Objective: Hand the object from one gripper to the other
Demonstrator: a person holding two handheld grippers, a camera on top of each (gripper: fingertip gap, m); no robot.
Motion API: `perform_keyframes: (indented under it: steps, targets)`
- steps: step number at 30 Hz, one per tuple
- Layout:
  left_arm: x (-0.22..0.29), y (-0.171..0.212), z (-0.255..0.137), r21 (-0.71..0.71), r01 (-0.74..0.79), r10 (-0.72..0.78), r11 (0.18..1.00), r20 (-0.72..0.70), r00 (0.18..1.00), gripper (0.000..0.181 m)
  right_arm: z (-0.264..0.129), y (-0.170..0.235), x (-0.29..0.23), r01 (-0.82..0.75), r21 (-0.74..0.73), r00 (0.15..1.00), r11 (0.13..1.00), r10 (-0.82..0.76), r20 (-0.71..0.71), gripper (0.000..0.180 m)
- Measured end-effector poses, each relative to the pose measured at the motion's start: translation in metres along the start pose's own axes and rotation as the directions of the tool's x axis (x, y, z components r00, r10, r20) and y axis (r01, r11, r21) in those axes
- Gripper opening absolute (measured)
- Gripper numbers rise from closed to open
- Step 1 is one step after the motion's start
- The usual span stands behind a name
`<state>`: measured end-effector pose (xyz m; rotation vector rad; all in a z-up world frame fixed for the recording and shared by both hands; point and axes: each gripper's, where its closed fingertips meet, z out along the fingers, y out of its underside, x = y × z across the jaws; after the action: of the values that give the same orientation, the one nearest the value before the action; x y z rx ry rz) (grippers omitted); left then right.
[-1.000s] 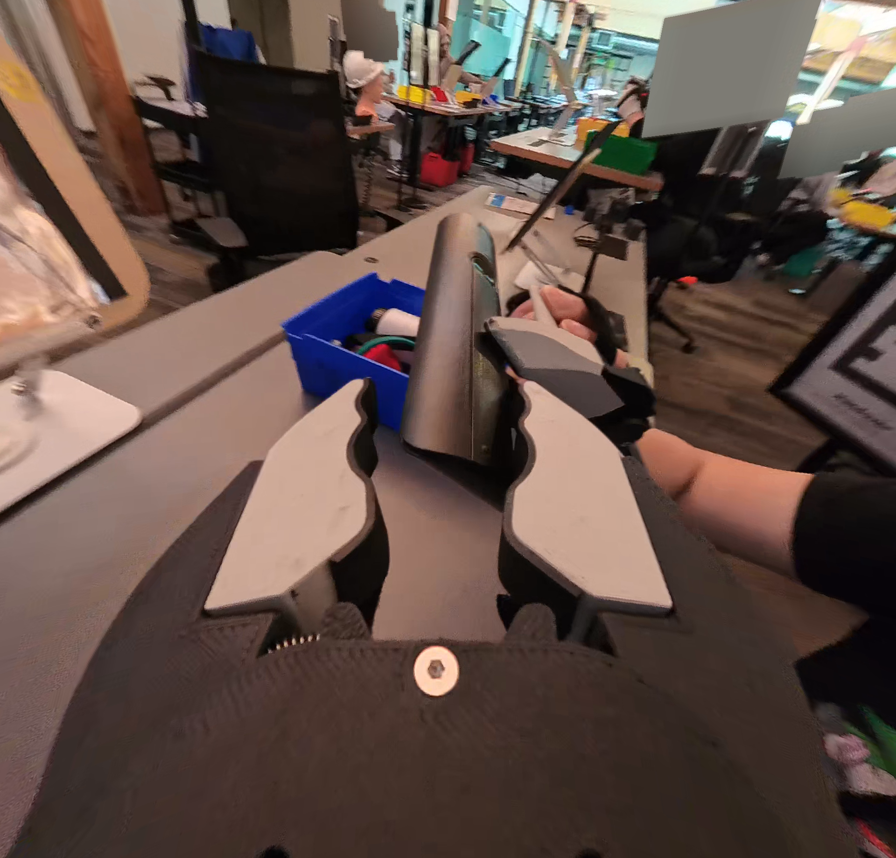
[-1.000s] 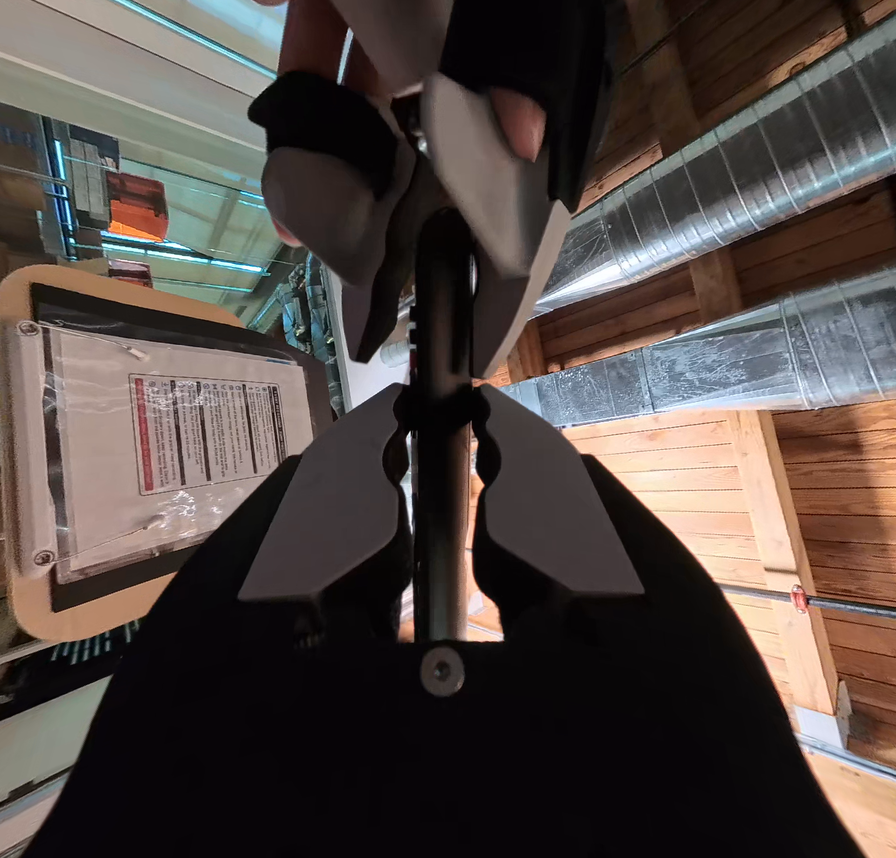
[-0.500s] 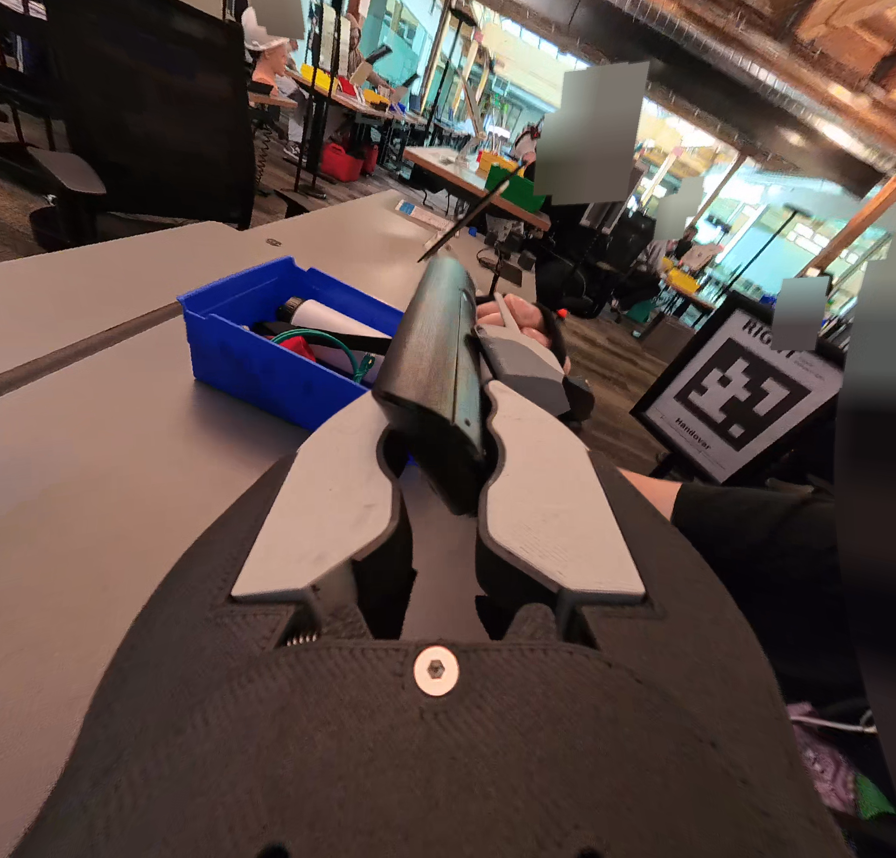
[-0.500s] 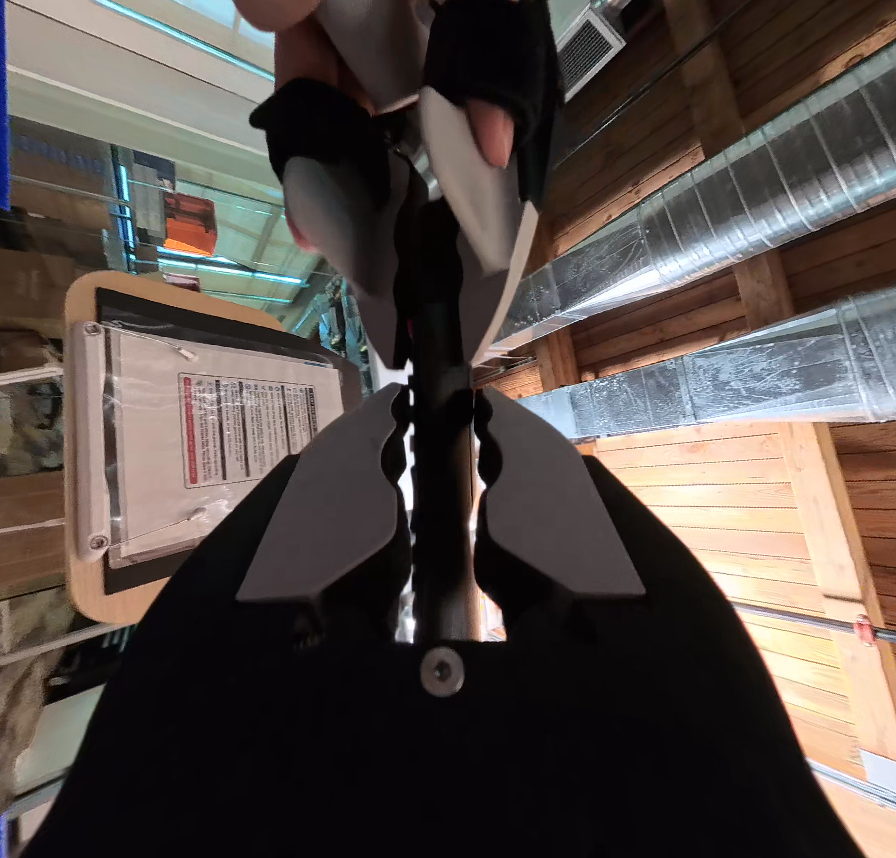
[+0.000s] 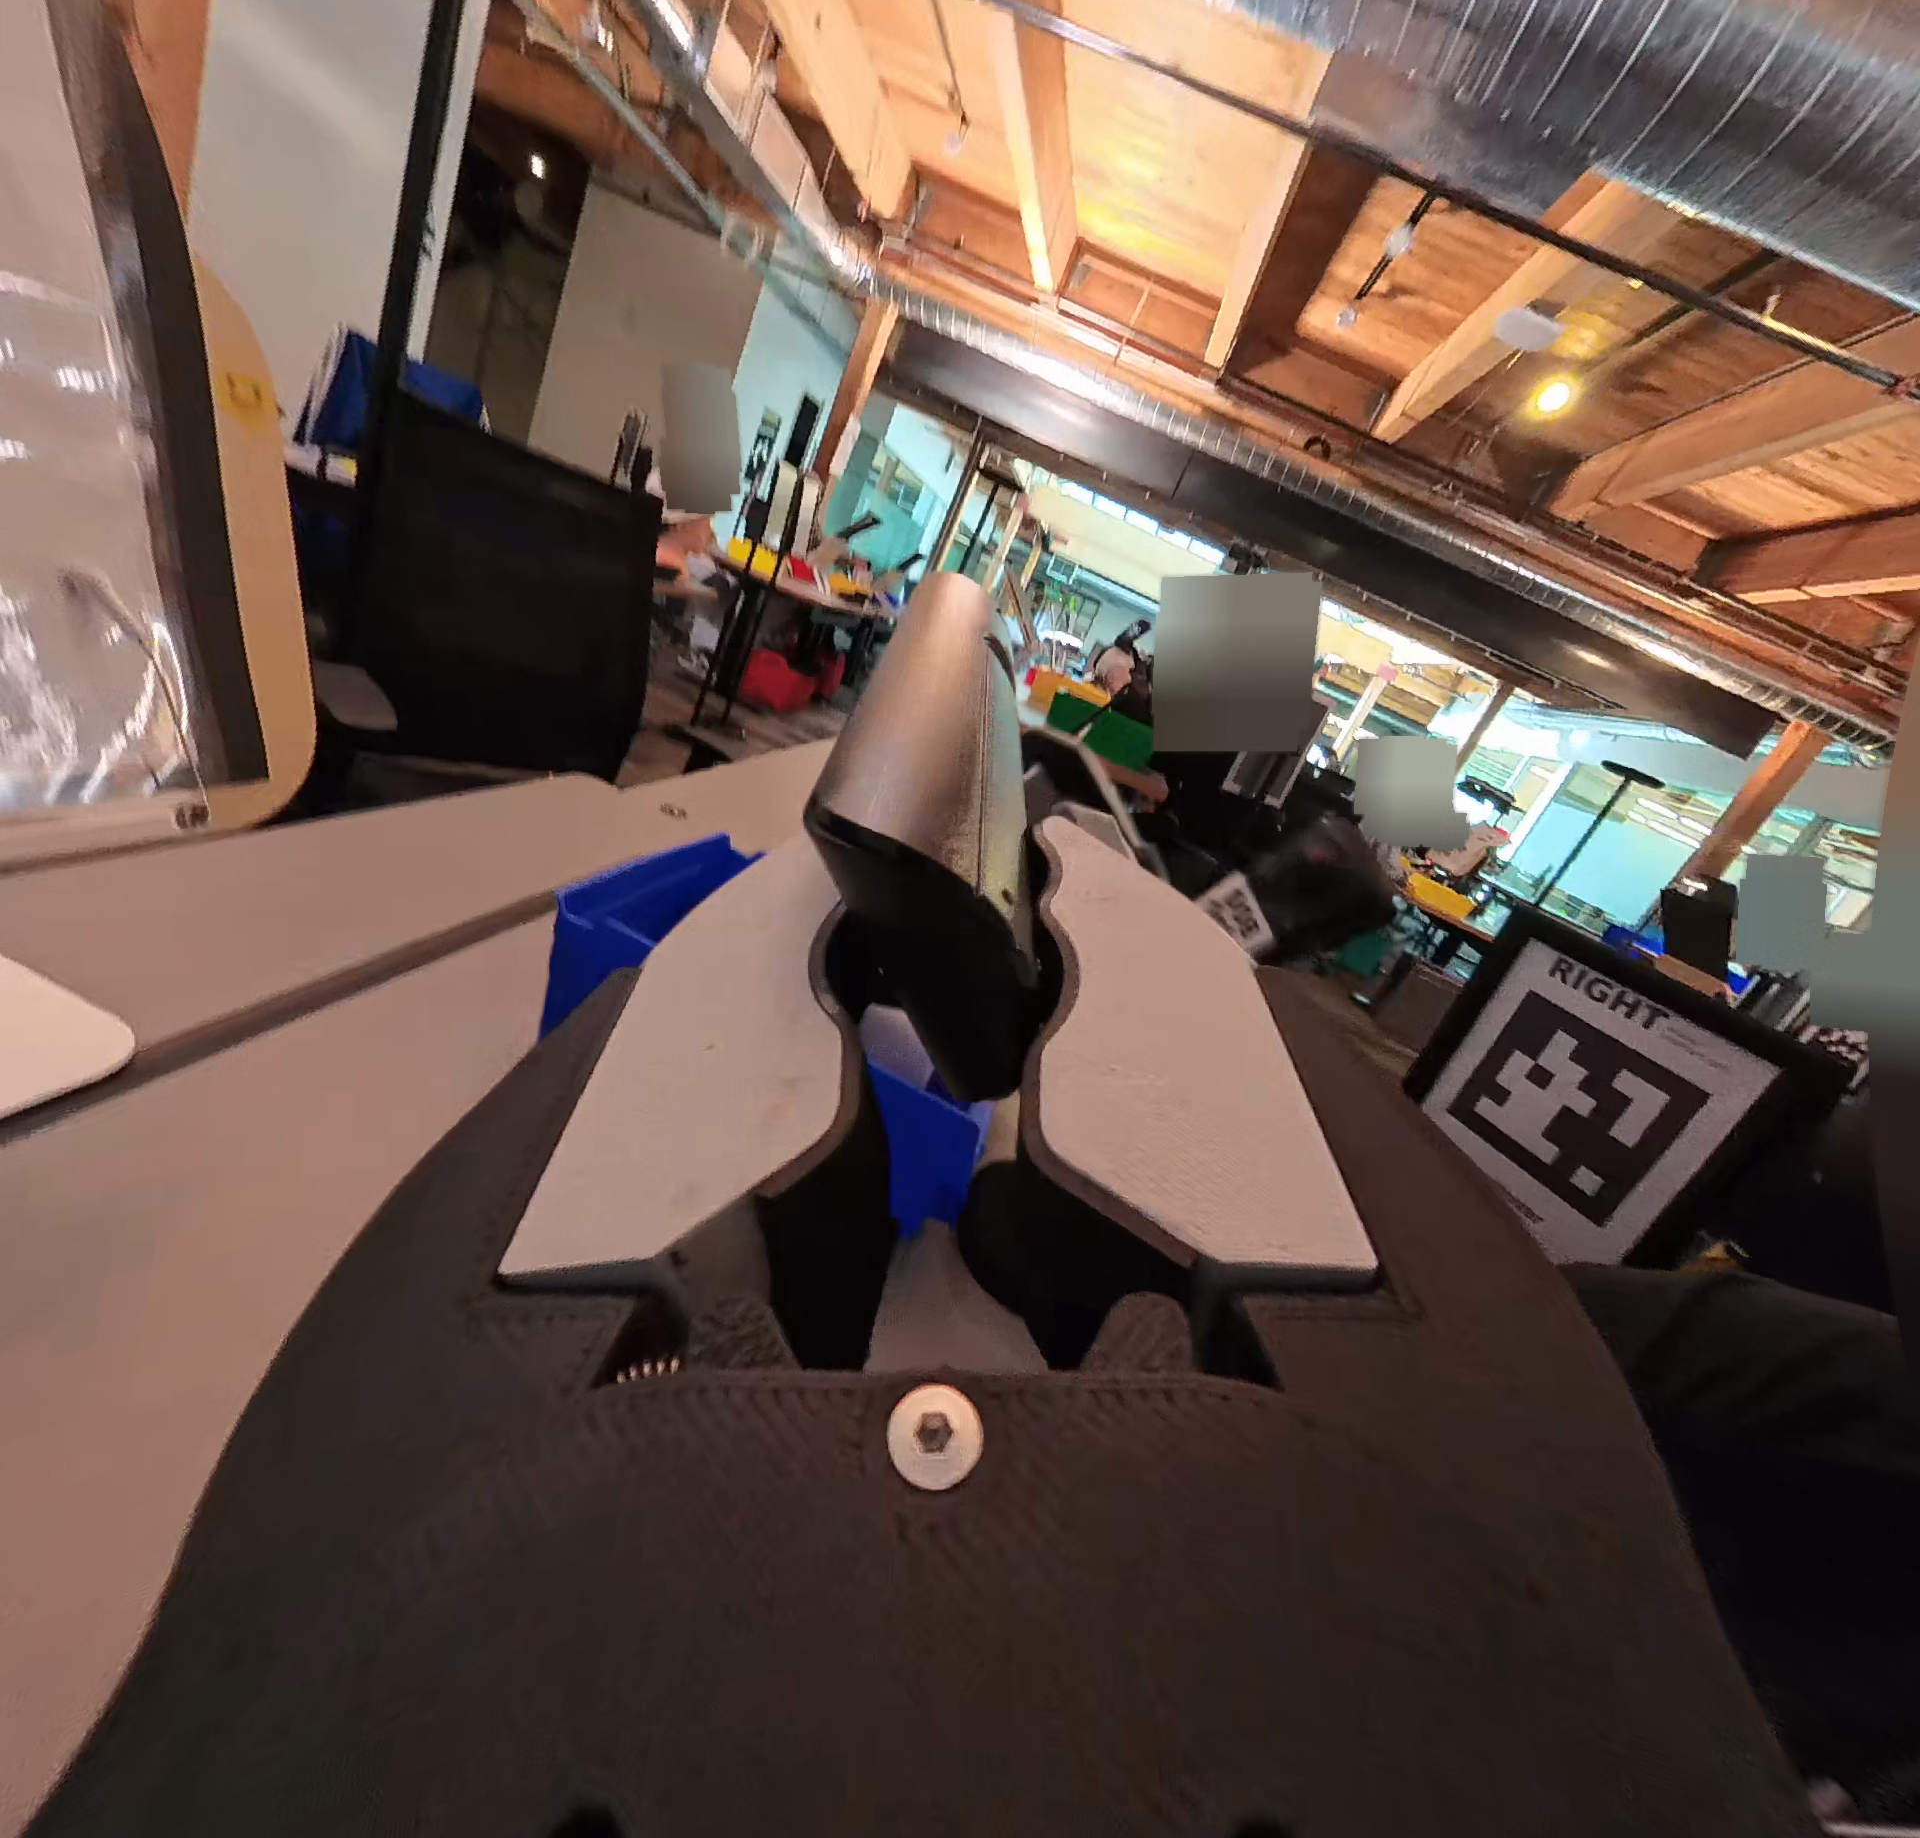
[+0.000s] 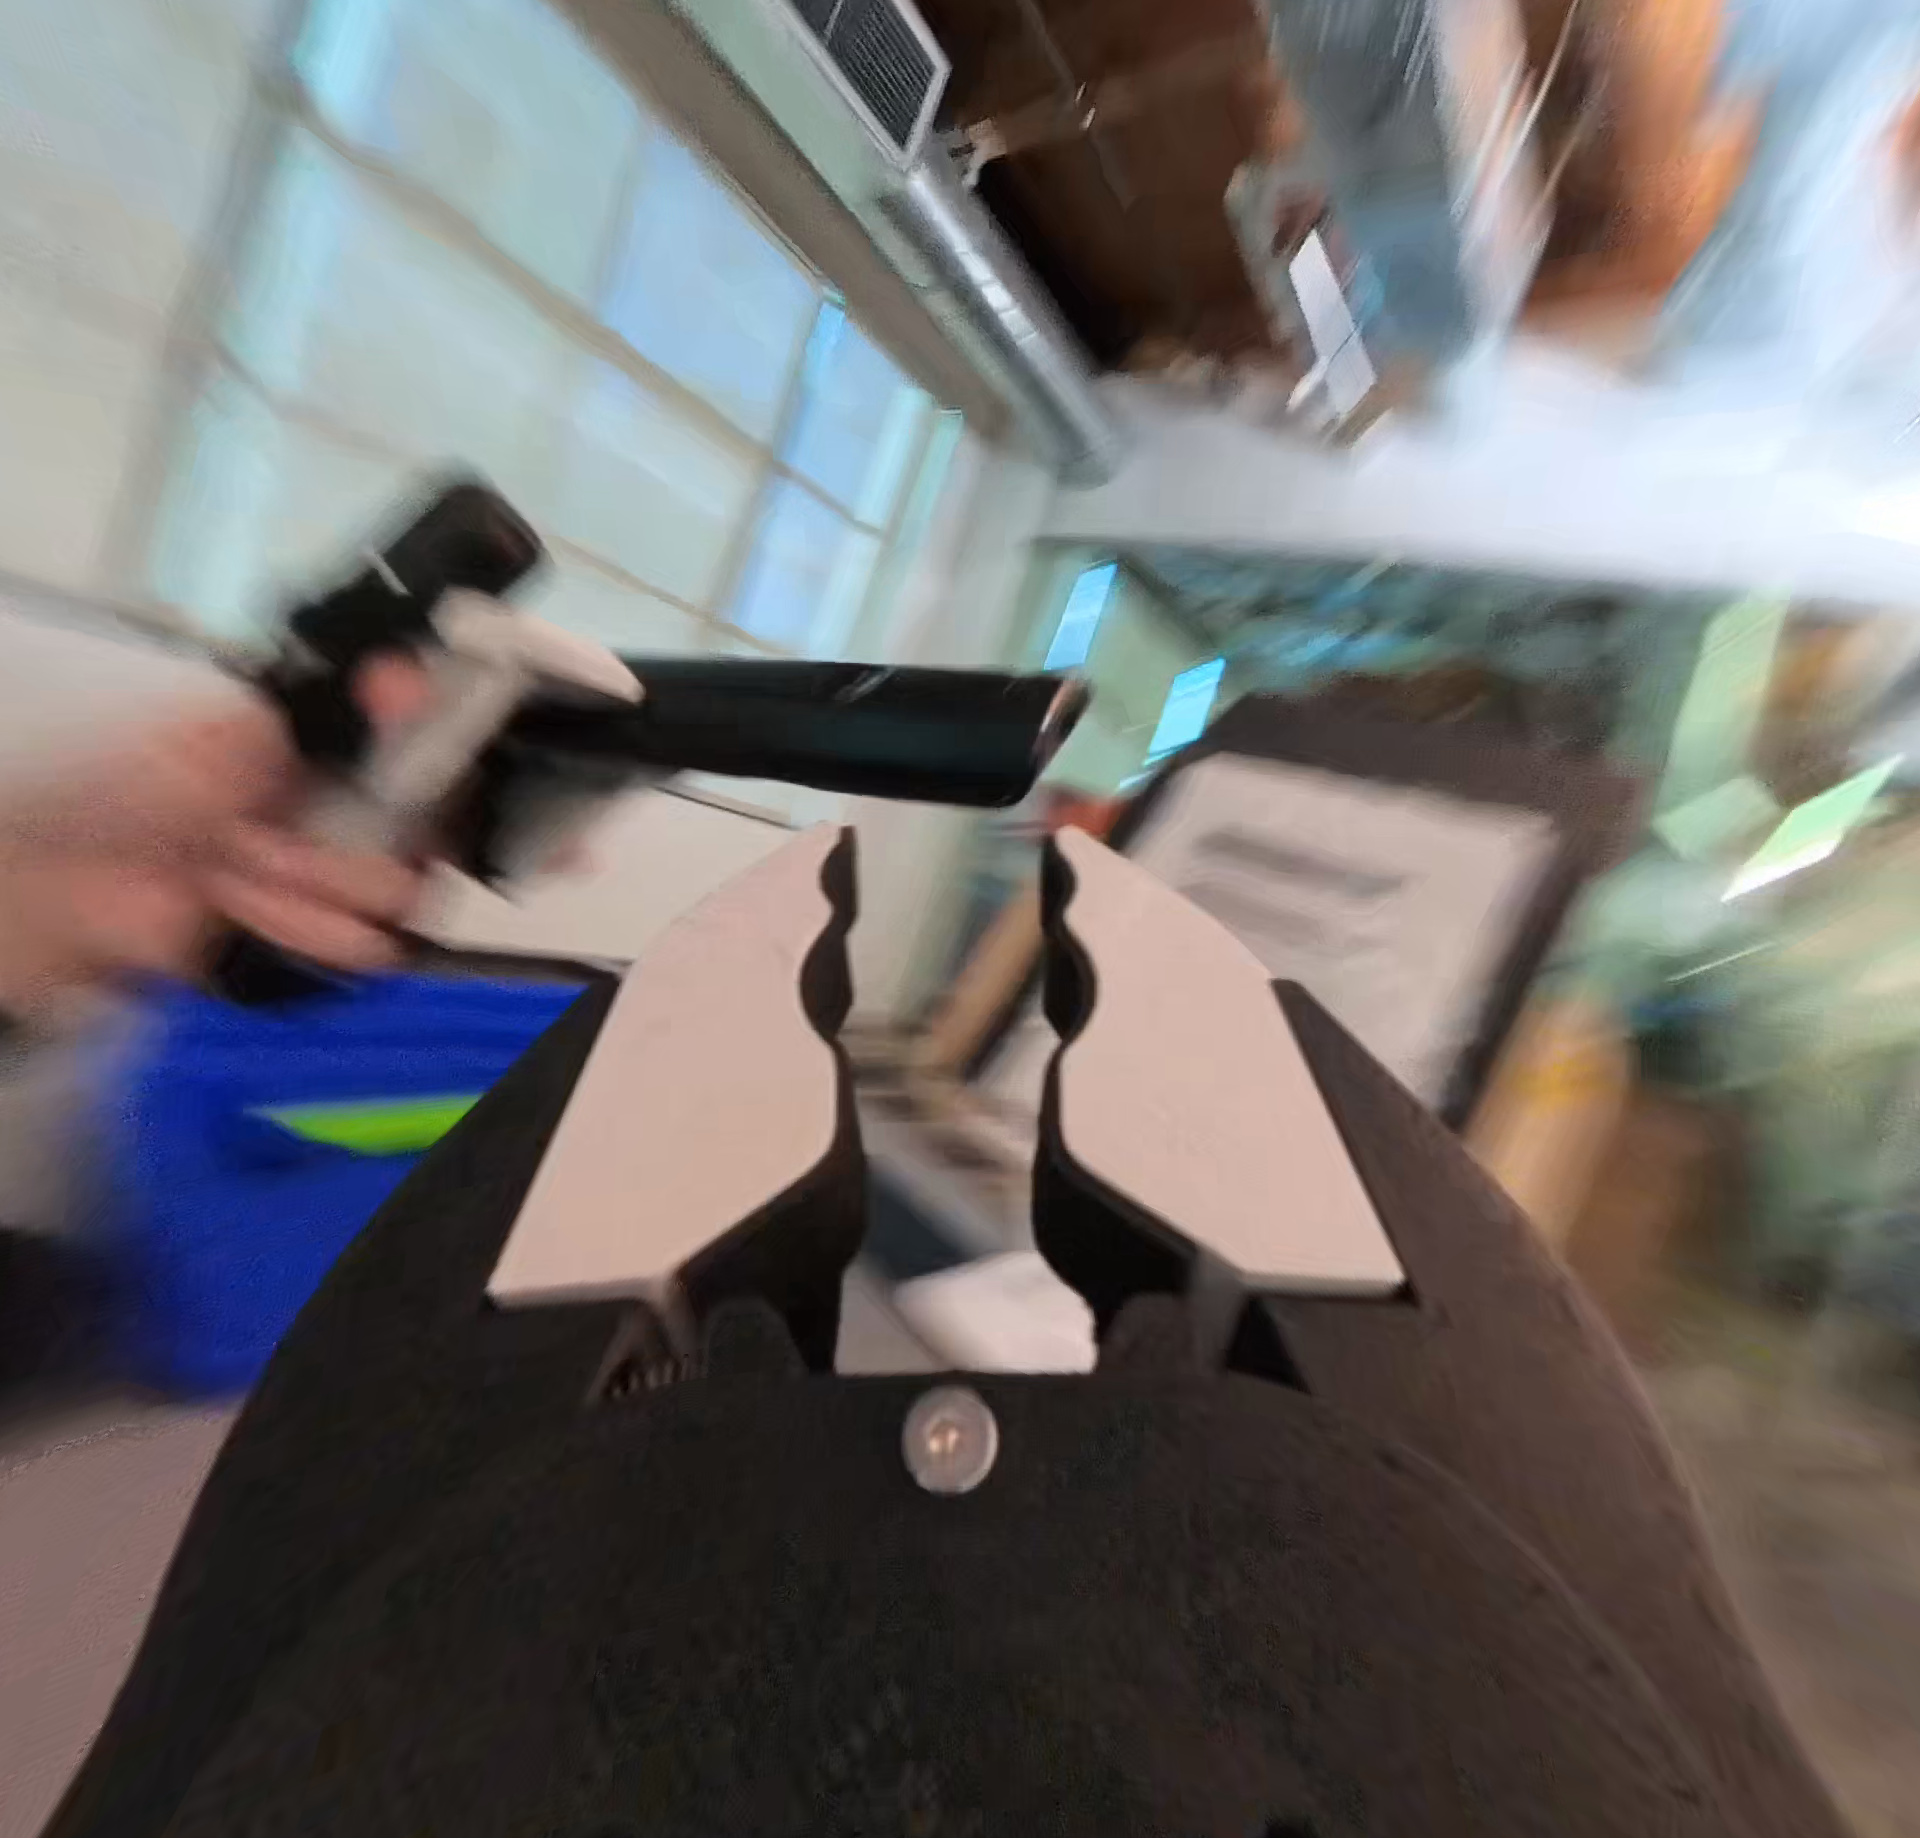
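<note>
Left gripper (image 5: 935,905) clamped on near end of dark bar (image 5: 925,749); blue bin (image 5: 623,915) just behind. Right gripper (image 6: 948,853) apart, empty, clear below bar's free end.

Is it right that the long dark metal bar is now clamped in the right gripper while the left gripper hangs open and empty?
No, the sides are swapped. The left wrist view shows the left gripper clamped on the long dark metal bar; the right wrist view shows the right gripper open and empty.
</note>
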<state>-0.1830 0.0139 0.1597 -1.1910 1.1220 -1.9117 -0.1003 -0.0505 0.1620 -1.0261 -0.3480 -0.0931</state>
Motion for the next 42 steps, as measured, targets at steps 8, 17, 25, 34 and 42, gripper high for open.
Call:
perform_keyframes:
  steps: [8,17,25,34,42]
  targets:
    - [0.038,0.026,0.033,0.099,-0.259,0.261,0.961,-0.011,0.965,0.026,0.016,-0.003,-0.039,-0.839,-0.054,0.494,0.542,0.799,0.342,0.058]
    - [0.035,0.078,0.059,-0.090,-0.350,0.344,0.932,-0.072,0.936,0.038,0.008,-0.006,-0.026,-0.893,-0.070,0.386,0.444,0.838,0.387,0.026]
    - [0.024,0.085,0.051,-0.236,-0.267,0.244,0.934,-0.122,0.962,0.052,-0.004,0.030,-0.050,-0.586,-0.512,0.497,0.628,0.778,0.385,0.026]
    - [0.023,0.138,0.048,-0.490,-0.294,0.207,0.820,-0.226,0.952,0.027,-0.017,0.040,-0.078,-0.421,-0.647,0.498,0.636,0.758,0.421,0.026]
    - [-0.002,0.097,0.056,-0.279,-0.311,0.314,0.908,-0.034,0.949,0.025,0.004,0.015,0.000,-0.273,-0.233,0.930,0.933,0.318,0.183,0.068]
